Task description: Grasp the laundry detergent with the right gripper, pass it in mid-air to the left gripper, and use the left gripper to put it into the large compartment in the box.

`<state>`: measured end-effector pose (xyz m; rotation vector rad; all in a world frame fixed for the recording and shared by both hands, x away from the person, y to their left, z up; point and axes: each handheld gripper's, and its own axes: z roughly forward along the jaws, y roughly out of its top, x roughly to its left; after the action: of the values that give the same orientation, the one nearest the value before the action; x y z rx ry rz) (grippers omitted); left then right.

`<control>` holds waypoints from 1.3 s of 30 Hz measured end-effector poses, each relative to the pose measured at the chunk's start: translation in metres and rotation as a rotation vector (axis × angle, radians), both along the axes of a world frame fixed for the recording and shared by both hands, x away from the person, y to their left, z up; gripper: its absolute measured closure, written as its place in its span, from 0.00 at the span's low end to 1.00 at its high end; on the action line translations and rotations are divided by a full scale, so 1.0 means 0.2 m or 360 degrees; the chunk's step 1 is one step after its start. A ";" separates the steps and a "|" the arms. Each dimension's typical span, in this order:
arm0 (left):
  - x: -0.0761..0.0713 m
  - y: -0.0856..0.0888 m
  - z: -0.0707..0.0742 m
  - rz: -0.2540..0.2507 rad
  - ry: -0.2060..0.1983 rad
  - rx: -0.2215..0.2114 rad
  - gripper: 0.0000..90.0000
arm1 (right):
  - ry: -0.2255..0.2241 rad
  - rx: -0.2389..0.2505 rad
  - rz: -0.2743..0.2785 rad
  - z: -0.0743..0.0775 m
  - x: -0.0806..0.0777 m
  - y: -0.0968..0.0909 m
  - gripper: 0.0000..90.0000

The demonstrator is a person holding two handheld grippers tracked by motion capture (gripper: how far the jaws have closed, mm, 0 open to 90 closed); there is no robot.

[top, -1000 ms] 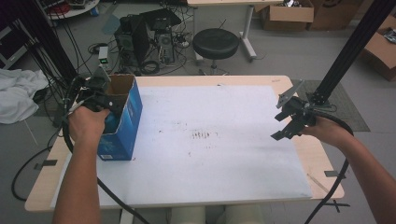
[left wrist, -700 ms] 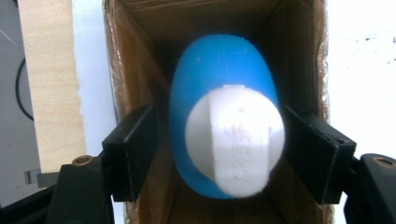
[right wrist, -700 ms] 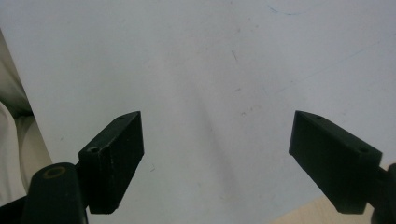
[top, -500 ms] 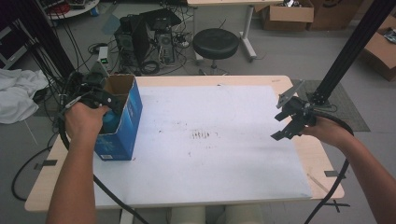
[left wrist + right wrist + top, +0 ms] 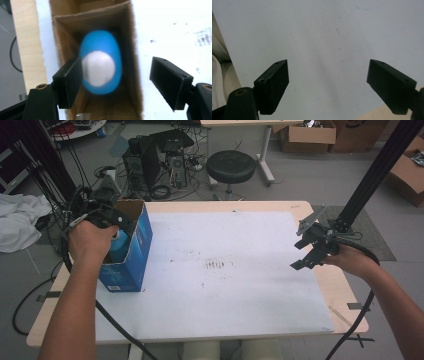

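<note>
An open-topped blue cardboard box (image 5: 129, 262) stands on the left part of the white sheet (image 5: 225, 285). A blue bottle with a white cap (image 5: 100, 45) stands inside the box (image 5: 62, 32), blurred in the left gripper view. My left gripper (image 5: 119, 221) hovers over the box mouth, pointing down. Its jaws (image 5: 116, 66) have just been opening and now stand apart on either side of the bottle, without pressing it. At the table's right side my right gripper (image 5: 299, 249) is open above the bare sheet (image 5: 324, 32) with nothing between its fingers (image 5: 328, 67).
The wooden table (image 5: 260, 206) shows past the sheet's edges. A black stand pole (image 5: 372, 175) rises just behind the right gripper. Beyond the table are a black stool (image 5: 231, 166), computer cases with cables (image 5: 160, 157) and cardboard boxes (image 5: 310, 137).
The left hand has lifted a little above the box. The right hand has kept still.
</note>
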<state>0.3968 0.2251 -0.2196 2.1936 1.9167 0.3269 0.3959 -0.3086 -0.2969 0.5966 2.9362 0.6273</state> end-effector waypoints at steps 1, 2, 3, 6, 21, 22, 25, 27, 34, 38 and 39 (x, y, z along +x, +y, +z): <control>0.00 -0.01 0.00 -0.0005 -0.0001 0.0003 0.29 | -0.0002 -0.0004 0.0004 0.00 0.00 0.00 0.20; 0.00 -0.02 0.01 -0.0013 -0.0001 0.0007 0.29 | -0.0003 -0.0005 0.0004 0.00 0.00 0.00 0.20; 0.00 -0.03 0.01 -0.0017 0.0002 0.0008 0.28 | -0.0001 -0.0003 0.0002 0.01 0.00 0.00 0.20; 0.00 -0.03 0.03 0.0000 -0.0008 0.0036 0.28 | -0.0007 0.0000 0.0004 0.01 0.00 0.00 0.20; -0.01 -0.16 0.14 -0.0112 -0.0056 0.0068 0.28 | -0.0011 0.0004 0.0007 0.02 -0.01 0.00 0.20; -0.01 -0.18 0.15 -0.0129 -0.0051 0.0071 0.29 | -0.0005 0.0004 0.0000 0.02 -0.01 0.00 0.20; -0.01 -0.24 0.15 -0.0187 -0.0041 0.0060 0.29 | -0.0013 0.0003 0.0002 0.02 -0.01 0.00 0.20; -0.01 -0.27 0.15 -0.0226 -0.0029 0.0044 0.28 | -0.0014 0.0003 0.0003 0.02 -0.01 0.00 0.20; -0.02 -0.42 0.16 -0.0380 -0.0044 0.0047 0.28 | -0.0010 0.0004 0.0000 0.02 -0.02 0.00 0.20; -0.02 -0.48 0.16 -0.0436 -0.0054 0.0040 0.24 | -0.0012 0.0008 0.0000 0.03 -0.02 0.00 0.20; -0.01 -0.50 0.16 -0.0447 -0.0054 0.0039 0.24 | -0.0012 0.0007 -0.0003 0.03 -0.02 0.00 0.20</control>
<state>0.3938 0.1253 -0.1874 2.4153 1.5661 0.3375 0.3913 -0.3092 -0.2917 0.5957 2.9278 0.6348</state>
